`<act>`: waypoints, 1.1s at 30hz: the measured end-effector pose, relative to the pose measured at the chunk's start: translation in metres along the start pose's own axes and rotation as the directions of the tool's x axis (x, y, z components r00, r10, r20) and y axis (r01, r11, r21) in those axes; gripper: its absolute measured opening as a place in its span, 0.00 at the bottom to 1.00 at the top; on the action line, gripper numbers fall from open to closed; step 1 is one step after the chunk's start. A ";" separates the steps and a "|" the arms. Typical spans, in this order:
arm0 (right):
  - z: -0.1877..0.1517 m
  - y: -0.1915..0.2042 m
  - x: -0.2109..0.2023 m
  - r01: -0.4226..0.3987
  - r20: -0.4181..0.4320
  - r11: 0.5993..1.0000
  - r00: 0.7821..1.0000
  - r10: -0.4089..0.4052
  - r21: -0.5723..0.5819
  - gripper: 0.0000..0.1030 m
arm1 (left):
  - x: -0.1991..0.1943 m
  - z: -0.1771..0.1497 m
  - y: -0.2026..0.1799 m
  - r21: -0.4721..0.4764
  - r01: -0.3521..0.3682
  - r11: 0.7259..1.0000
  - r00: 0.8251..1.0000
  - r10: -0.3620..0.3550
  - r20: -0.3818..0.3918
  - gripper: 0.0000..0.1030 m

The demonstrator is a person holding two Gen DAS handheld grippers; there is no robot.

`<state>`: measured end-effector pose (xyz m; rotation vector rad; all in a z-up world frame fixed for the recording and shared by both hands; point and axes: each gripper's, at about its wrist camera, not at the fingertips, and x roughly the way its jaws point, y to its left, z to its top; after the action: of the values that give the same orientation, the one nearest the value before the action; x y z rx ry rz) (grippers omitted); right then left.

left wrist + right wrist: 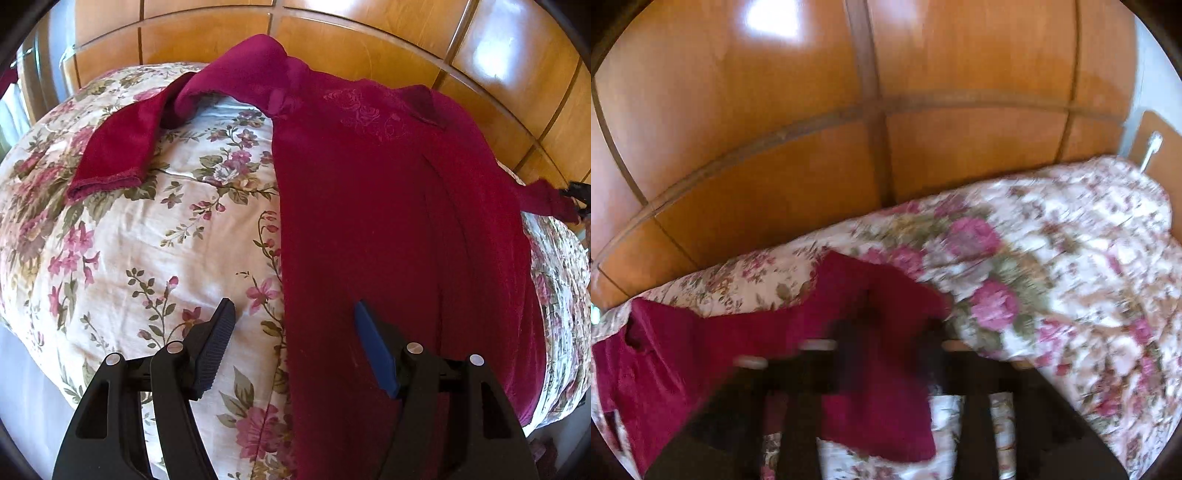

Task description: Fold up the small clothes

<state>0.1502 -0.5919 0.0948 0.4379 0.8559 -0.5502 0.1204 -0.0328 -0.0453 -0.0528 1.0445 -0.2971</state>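
Observation:
A dark red long-sleeved garment (388, 221) lies on a floral bedspread (147, 240). Its body runs down the middle, and one sleeve (122, 147) is bent out to the left. My left gripper (295, 314) is open and empty, hovering over the garment's left edge near the hem. In the left wrist view my right gripper (576, 199) shows at the far right, where the garment's other sleeve is pulled out to it. In the blurred right wrist view my right gripper (886, 332) is shut on the red sleeve (879, 350), holding it above the bedspread (1052, 295).
A glossy wooden wardrobe (369, 44) stands right behind the bed; it also fills the top of the right wrist view (812, 129). A wooden board with a white handle (1152, 147) stands at the far right. The bed's near edge drops off at the lower left.

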 end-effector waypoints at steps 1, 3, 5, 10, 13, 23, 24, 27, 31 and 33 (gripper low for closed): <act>-0.007 0.006 -0.005 0.008 0.018 1.000 1.000 -0.008 -0.025 0.67 | 0.000 0.000 0.001 -0.002 0.005 1.000 1.000 -0.005 -0.003 0.64; -0.027 0.014 -0.016 0.006 0.033 0.998 0.999 -0.004 -0.066 0.82 | -0.001 0.000 0.002 -0.001 0.014 1.000 1.000 -0.014 -0.006 0.61; -0.050 0.021 -0.032 0.005 0.052 0.994 0.999 0.001 -0.105 0.85 | -0.001 0.000 0.002 0.009 0.030 1.000 1.000 -0.030 -0.009 0.58; -0.147 0.043 -0.072 -0.207 -0.082 0.966 0.977 0.196 -0.152 0.86 | -0.003 -0.003 0.003 0.019 0.065 0.998 0.998 -0.064 -0.006 0.48; -0.216 0.069 -0.085 -0.403 -0.260 0.902 0.898 0.356 -0.157 0.69 | -0.005 -0.006 0.004 0.013 0.082 0.997 0.997 -0.082 -0.001 0.40; -0.318 0.150 -0.117 -0.561 -0.440 0.766 0.801 0.406 -0.314 0.08 | -0.011 -0.001 -0.004 0.013 0.129 0.992 0.992 -0.129 0.008 0.04; -0.312 0.149 -0.130 -0.555 -0.415 0.751 0.815 0.405 -0.358 0.07 | -0.016 0.002 -0.002 0.011 0.141 0.990 0.990 -0.141 0.015 0.04; -0.301 0.135 -0.156 -0.536 -0.358 0.733 0.840 0.409 -0.419 0.07 | -0.038 0.011 0.000 0.012 0.177 0.984 0.983 -0.177 0.045 0.03; -0.293 0.095 -0.197 -0.503 -0.289 0.753 0.863 0.414 -0.424 0.06 | -0.063 0.011 0.002 0.028 0.194 0.981 0.979 -0.196 0.055 0.03; -0.305 0.078 -0.197 -0.482 -0.301 0.769 0.873 0.383 -0.420 0.06 | -0.069 0.000 0.006 0.048 0.174 0.984 0.984 -0.175 0.031 0.03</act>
<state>-0.0845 -0.3042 0.0862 0.2143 1.0079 0.1558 0.0895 -0.0085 0.0119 -0.1092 0.9998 -0.4773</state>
